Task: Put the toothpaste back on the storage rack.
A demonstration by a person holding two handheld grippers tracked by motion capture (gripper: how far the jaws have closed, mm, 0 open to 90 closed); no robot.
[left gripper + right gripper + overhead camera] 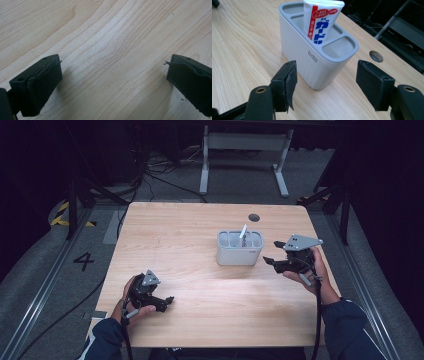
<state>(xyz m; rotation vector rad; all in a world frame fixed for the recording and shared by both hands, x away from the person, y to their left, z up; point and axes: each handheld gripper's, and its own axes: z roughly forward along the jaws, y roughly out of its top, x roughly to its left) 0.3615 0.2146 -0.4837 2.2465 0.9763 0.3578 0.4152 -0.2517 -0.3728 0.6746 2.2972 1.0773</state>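
The person is wearing dark navy sleeves [350, 325]. Each hand is carrying a black gripper: the left gripper [167, 301] and right gripper [271, 252] are showing grey three-cornered top plates, black trailing cables, worn foam pads [291, 85] and brass-ringed screw holes.

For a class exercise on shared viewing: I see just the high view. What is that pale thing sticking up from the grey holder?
Observer: A toothpaste tube, white with a red stripe and blue lettering, standing in the middle compartment of the holder.
Operator: Is the right gripper holding the holder?
Observer: No. The right gripper stands open, with its fingers short of the holder's end.
Operator: And the left gripper?
Observer: The left gripper is open, with bare table between its fingers.
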